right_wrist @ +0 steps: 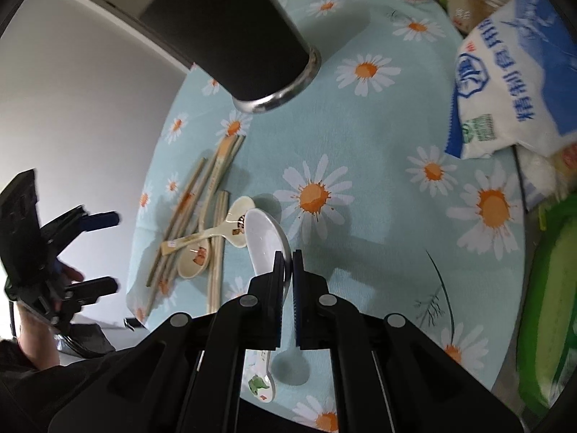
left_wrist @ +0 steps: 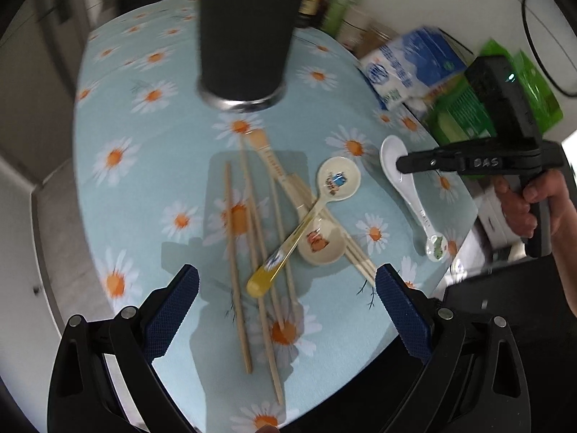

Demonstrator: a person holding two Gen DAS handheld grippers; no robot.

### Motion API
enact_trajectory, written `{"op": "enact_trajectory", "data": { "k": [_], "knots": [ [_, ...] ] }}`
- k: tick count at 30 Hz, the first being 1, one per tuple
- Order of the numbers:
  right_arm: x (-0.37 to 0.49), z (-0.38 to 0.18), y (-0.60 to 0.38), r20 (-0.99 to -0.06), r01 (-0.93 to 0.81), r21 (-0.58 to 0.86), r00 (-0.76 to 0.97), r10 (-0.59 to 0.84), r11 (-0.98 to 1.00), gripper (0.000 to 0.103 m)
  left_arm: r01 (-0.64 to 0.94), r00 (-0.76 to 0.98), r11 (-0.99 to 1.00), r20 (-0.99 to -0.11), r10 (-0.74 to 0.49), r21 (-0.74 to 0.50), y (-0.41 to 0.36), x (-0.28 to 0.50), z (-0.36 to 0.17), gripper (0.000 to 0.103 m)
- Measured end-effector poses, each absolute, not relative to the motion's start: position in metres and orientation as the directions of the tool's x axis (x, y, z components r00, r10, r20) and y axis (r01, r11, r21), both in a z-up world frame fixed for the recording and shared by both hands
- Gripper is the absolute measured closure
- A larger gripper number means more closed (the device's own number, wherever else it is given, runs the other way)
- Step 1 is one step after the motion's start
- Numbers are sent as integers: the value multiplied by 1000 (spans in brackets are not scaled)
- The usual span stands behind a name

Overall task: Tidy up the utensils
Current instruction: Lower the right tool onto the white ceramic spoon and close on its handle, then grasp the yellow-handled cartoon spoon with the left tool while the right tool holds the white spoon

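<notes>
A black cup with a metal base stands on the daisy tablecloth; it also shows in the right wrist view. Several wooden chopsticks and two cream spoons lie piled before my open, empty left gripper. My right gripper is shut on a white ceramic spoon at its bowl end, low over the cloth. The left wrist view shows the same spoon under my right gripper. The left gripper shows in the right wrist view.
A blue and white bag and green packets sit at the table's right side. Bottles stand behind the cup. The table edge runs close to the left gripper.
</notes>
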State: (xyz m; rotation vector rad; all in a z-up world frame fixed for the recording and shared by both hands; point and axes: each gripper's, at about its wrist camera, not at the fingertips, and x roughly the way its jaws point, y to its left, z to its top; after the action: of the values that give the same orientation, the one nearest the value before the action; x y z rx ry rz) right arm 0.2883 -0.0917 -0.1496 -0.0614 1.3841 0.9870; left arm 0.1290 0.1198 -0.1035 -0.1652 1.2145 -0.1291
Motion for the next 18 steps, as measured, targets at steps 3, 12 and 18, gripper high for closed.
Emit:
{"op": "enact_trajectory", "data": {
  "k": [3, 12, 18],
  "knots": [
    [288, -139, -110, -809, -586, 519, -100, 580, 622, 98, 89, 286, 981, -940, -189, -170, 110, 146, -110, 22],
    [281, -113, -146, -740, -502, 584, -6, 672, 638, 98, 255, 119, 956, -976, -184, -149, 92, 185, -135, 52],
    [271, -111, -153, -733, -485, 590, 15, 680, 646, 98, 313, 59, 941, -987, -153, -127, 89, 191, -148, 70]
  ]
}}
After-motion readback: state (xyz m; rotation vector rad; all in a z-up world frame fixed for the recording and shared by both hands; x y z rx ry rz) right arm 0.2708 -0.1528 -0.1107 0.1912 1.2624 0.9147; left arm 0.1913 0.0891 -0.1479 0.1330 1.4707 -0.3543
